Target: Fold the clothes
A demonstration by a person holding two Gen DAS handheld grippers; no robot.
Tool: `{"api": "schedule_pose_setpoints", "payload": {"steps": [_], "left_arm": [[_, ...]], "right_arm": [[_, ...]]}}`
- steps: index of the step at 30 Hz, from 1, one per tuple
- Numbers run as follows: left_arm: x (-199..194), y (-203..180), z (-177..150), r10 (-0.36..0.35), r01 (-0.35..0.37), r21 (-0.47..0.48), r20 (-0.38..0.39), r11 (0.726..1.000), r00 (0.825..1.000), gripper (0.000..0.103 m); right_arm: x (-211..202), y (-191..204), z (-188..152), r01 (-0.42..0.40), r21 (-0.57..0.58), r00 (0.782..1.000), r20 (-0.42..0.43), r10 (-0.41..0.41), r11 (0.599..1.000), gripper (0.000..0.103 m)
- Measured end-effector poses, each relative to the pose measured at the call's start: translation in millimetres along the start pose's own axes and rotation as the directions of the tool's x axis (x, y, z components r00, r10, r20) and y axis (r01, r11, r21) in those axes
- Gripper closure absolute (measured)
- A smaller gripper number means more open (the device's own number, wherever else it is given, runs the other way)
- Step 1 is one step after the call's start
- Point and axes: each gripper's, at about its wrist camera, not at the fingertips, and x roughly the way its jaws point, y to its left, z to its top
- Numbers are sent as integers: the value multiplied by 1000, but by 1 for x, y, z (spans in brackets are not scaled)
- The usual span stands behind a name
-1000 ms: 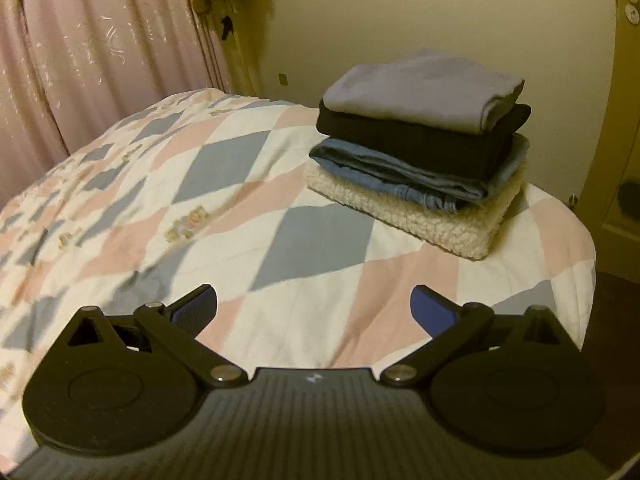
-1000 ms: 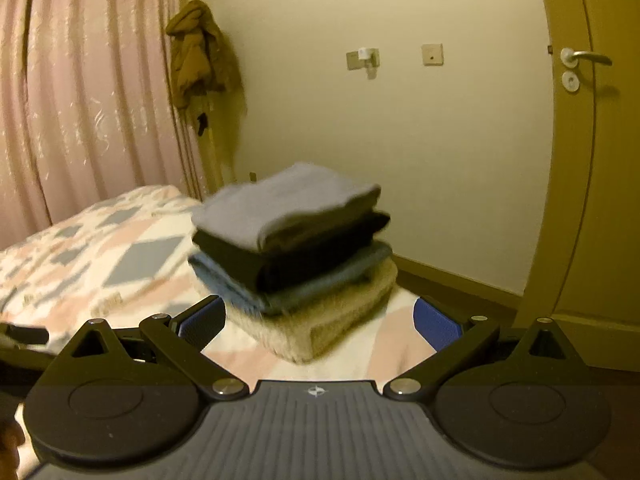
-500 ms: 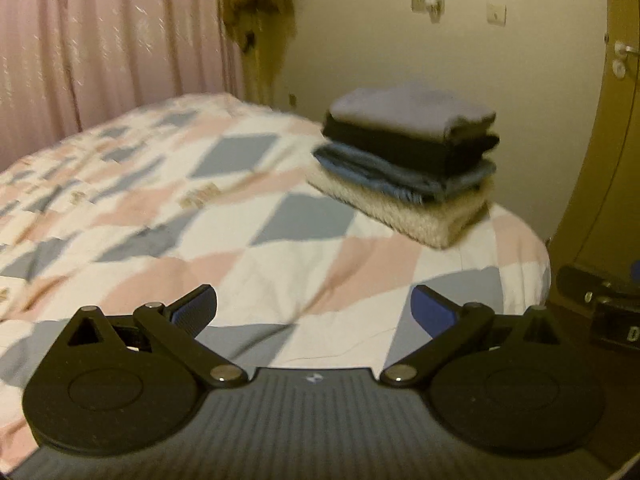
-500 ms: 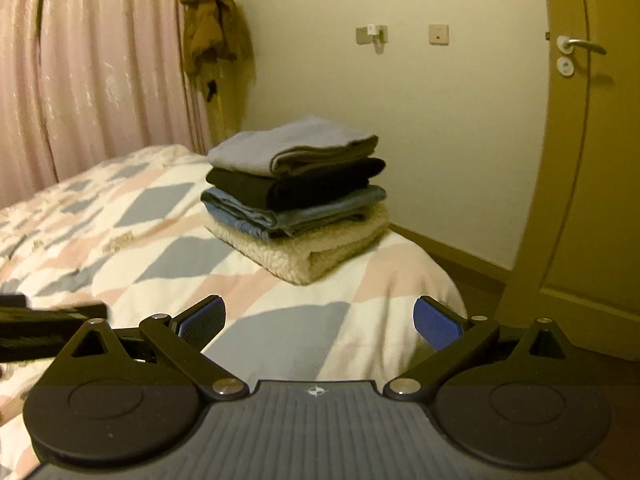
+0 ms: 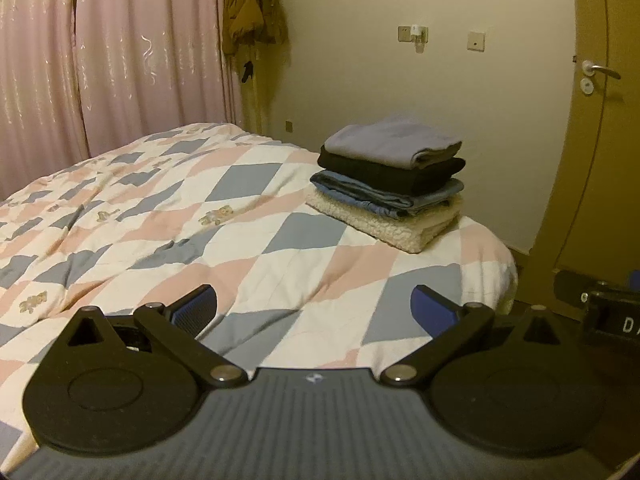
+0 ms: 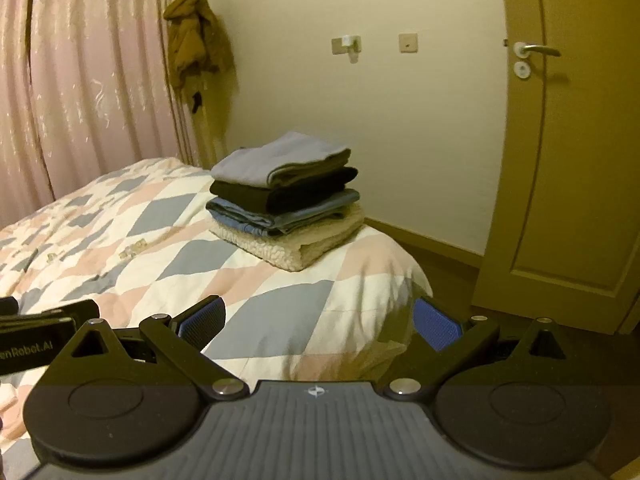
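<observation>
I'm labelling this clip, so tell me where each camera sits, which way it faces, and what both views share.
Left wrist: rides on the left hand-held gripper, open, looking across the quilted bed to the stack of folded clothes; the other gripper's body edges in at right.
Right wrist: rides on the right hand-held gripper, open, over the bed's corner, facing the same stack and the door; the left gripper's body shows at left.
Shared: bed, stack, pink curtain, hanging brown jacket, wall.

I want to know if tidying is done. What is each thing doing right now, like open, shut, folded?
Left claw: open, empty.
Right claw: open, empty.
Clothes: folded, stacked on the bed.
Door: shut.
Curtain: drawn.
Jacket: hanging in the corner.
</observation>
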Motion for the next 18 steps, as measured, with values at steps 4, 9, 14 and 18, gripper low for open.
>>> {"api": "schedule_pose_setpoints", "payload": {"steps": [4,9,14,18], "left_arm": [[-20,-3,-7,-3,3,-1,0,1000,1000,1],[-40,-7,-14,-2,2,-12,-11,1000,1000,1],[-55,-16,-20,-18,18,-3,0,1000,1000,1],[-61,-30,-22,-55,55,17,0,998,998,1]], "right_arm": [[-19,-3,-3,-6,11,1000,10,6,1000,0],[-36,-7,-9,-25,27,1000,15,25,999,0],[-49,-12,-15,-30,34,999,21,30,999,0],[-60,-23,-17,-25,54,999,34,23,998,0]]}}
